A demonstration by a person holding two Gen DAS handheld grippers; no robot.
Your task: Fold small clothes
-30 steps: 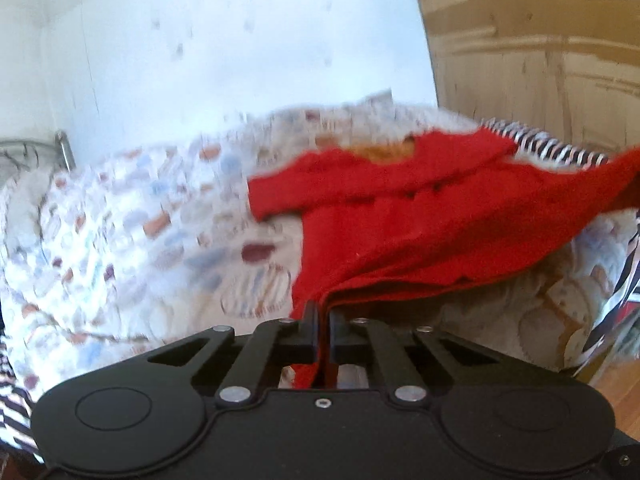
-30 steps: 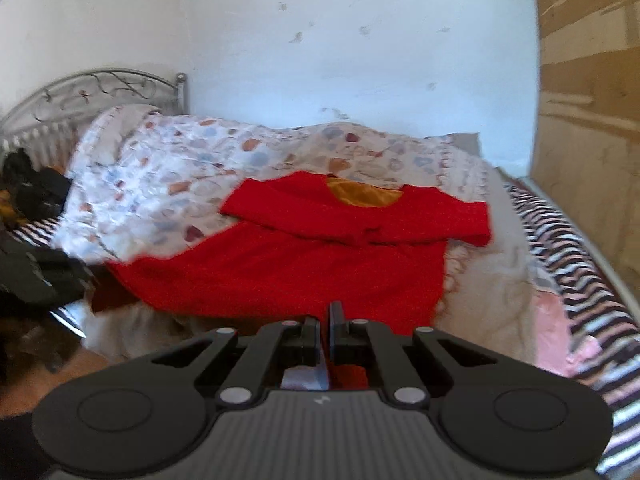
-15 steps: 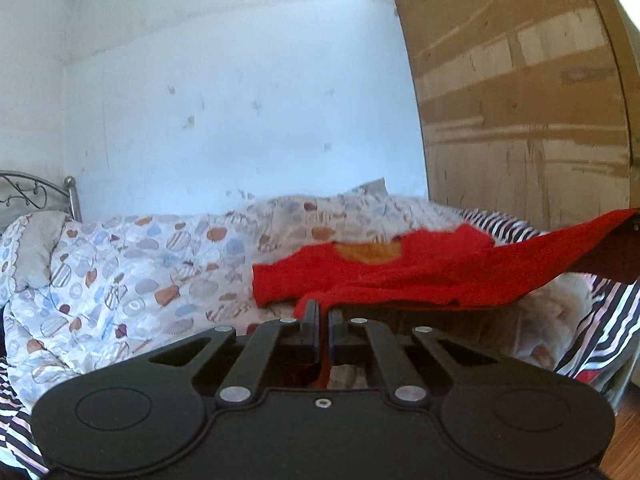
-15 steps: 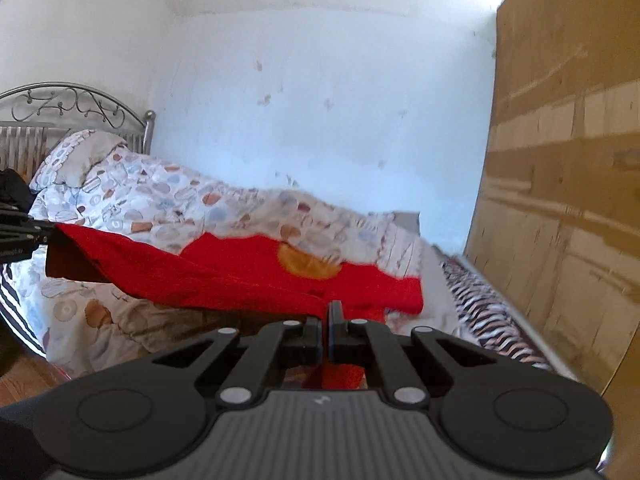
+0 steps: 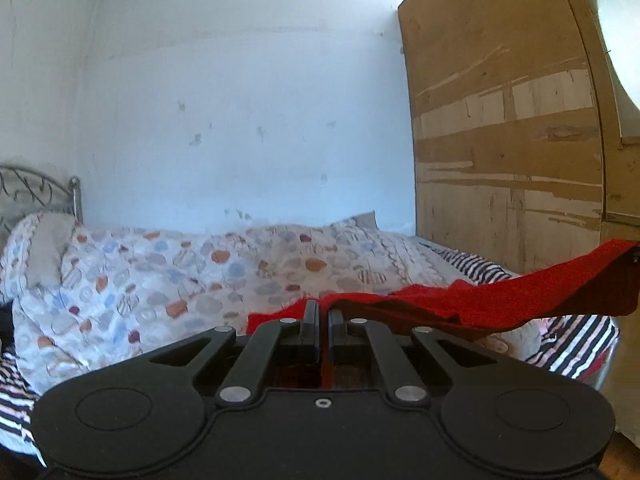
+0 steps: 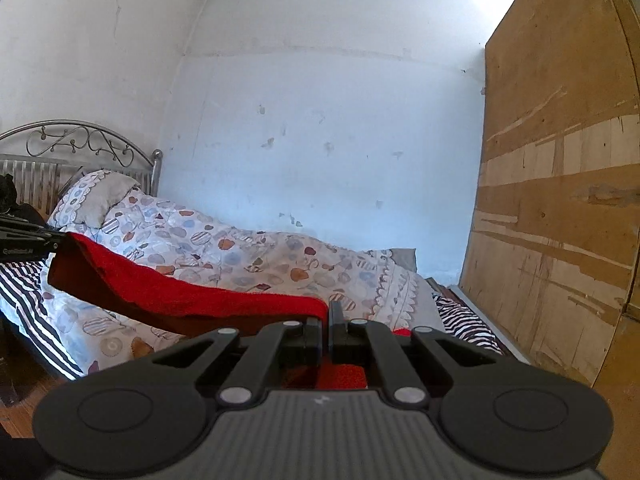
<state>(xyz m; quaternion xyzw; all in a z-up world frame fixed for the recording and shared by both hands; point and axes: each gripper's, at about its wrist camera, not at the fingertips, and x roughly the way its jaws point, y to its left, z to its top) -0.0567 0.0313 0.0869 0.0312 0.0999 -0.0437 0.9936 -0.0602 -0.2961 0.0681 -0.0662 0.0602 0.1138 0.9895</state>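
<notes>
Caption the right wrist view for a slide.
Right gripper shut on a red garment stretched above the patterned quilt toward the left gripper.

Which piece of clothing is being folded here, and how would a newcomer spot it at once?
Find the bed with the metal headboard, covered by a pale quilt printed with small shapes. Stretched above its near edge is the red garment, pinched at one end by the left gripper and at the other by the right gripper. It is the only plain red fabric; its neighbours are patterned or striped.
</notes>
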